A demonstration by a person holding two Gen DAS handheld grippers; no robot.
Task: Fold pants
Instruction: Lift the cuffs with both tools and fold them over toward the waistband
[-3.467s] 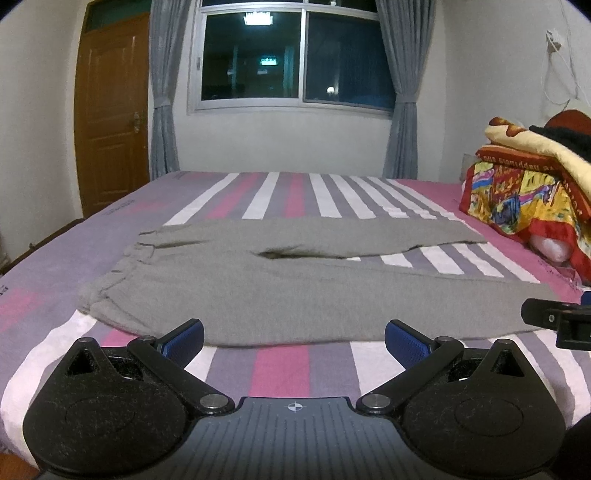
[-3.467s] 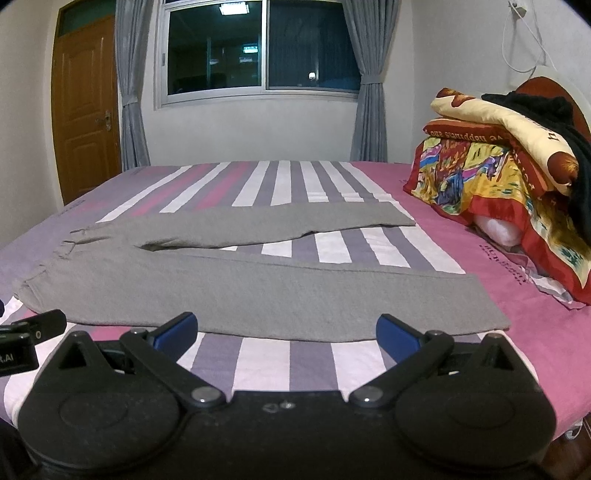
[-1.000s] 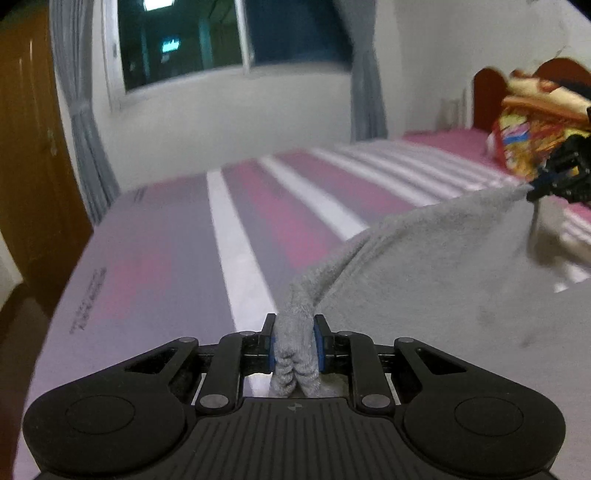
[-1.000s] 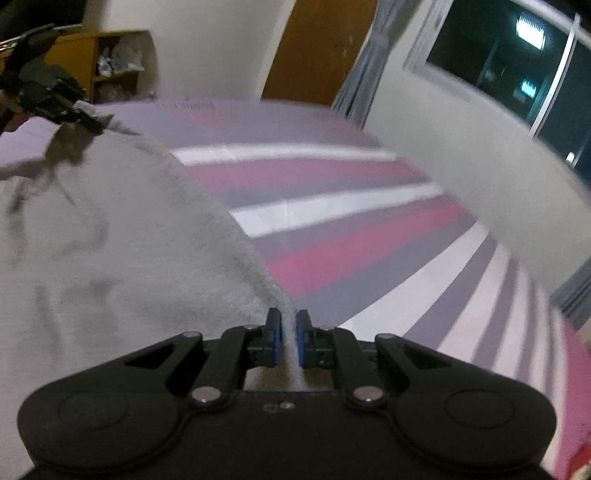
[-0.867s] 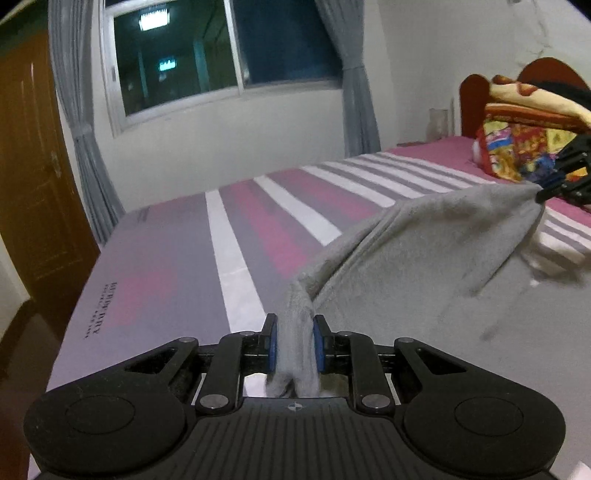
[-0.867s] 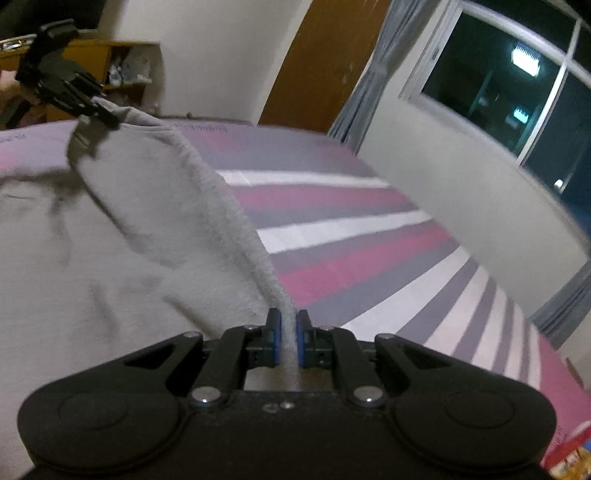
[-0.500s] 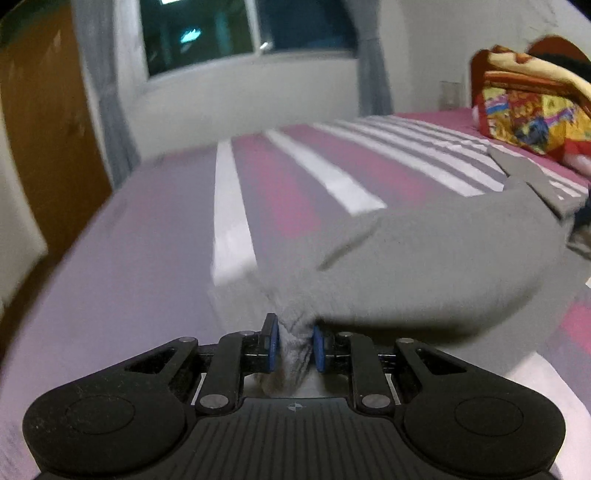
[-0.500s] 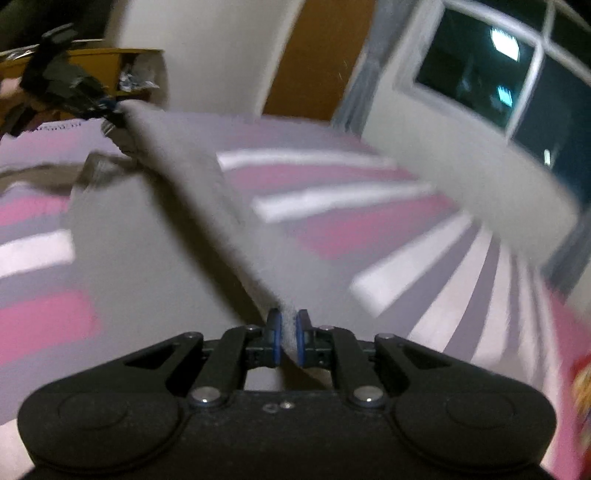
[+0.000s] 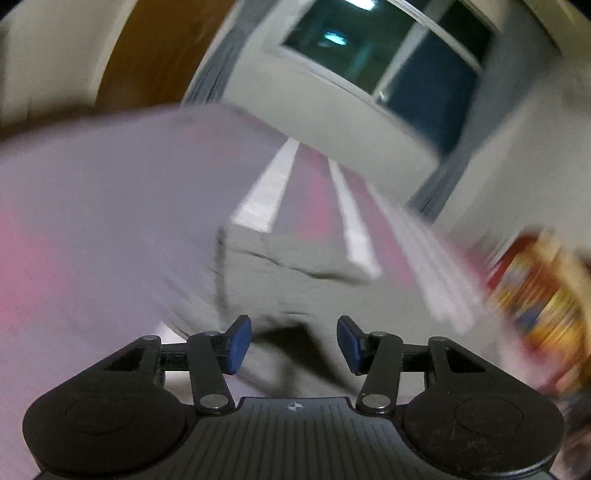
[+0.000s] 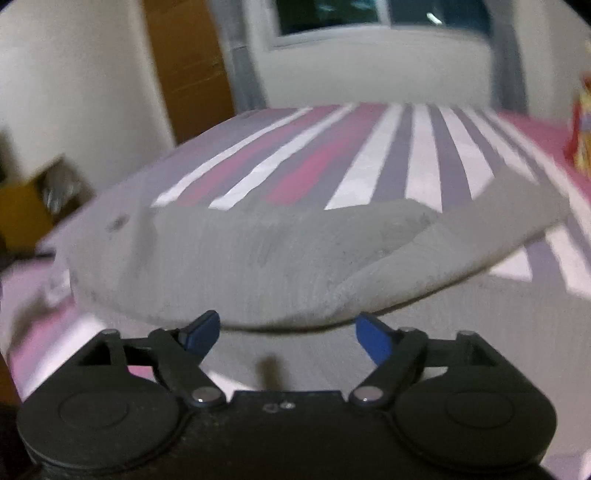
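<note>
The grey pants [image 10: 295, 258] lie on the striped bed, one leg folded over the other, with a puffed fold edge just ahead of my right gripper [image 10: 288, 334]. That gripper is open and empty, its blue pads apart just short of the cloth. In the left wrist view the pants [image 9: 295, 288] lie blurred on the bed ahead of my left gripper [image 9: 293, 343], which is open and empty above the cloth edge. Neither gripper shows in the other's view.
The bed [image 10: 424, 155] has pink, white and grey stripes. A brown door [image 10: 188, 66] and a window [image 10: 369, 14] stand behind it. A colourful blanket pile [image 9: 535, 295] lies at the right. A wooden shelf [image 10: 22, 206] stands at the left.
Both grippers have let go of the pants and opened. The lifted leg has dropped onto the other leg. Both cameras have swung and the views are blurred.
</note>
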